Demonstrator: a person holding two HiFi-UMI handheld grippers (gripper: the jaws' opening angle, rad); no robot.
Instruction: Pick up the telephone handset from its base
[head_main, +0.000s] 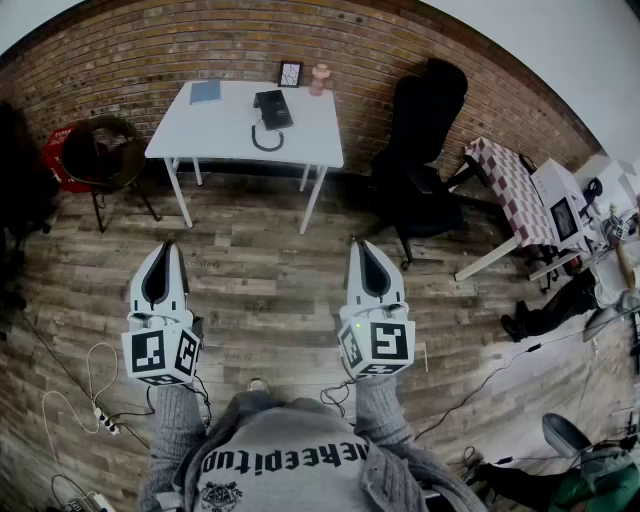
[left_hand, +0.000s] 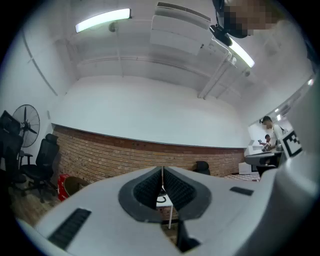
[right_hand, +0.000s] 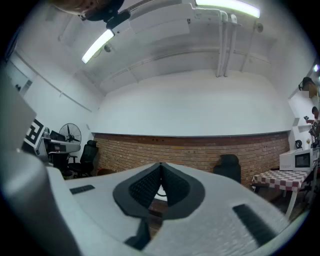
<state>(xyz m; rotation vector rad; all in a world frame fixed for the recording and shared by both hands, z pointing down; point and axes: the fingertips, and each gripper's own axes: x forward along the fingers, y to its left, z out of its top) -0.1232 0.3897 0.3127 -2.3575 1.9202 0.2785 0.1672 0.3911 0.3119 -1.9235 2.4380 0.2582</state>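
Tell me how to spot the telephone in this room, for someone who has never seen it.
Against the brick wall stands a white table. Near its middle lies the black telephone, its cord looping toward the table's front edge. No neighbour has a cord: a blue-grey notebook lies to its left, a small frame and a pinkish figurine stand behind it.

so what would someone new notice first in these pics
The left tool and right tool, both shut and empty, are held out side by side over the wooden floor in the foreground of the head view. Beyond them a white table stands against the brick wall. The black telephone is on the table, and a black office chair stands to its right.
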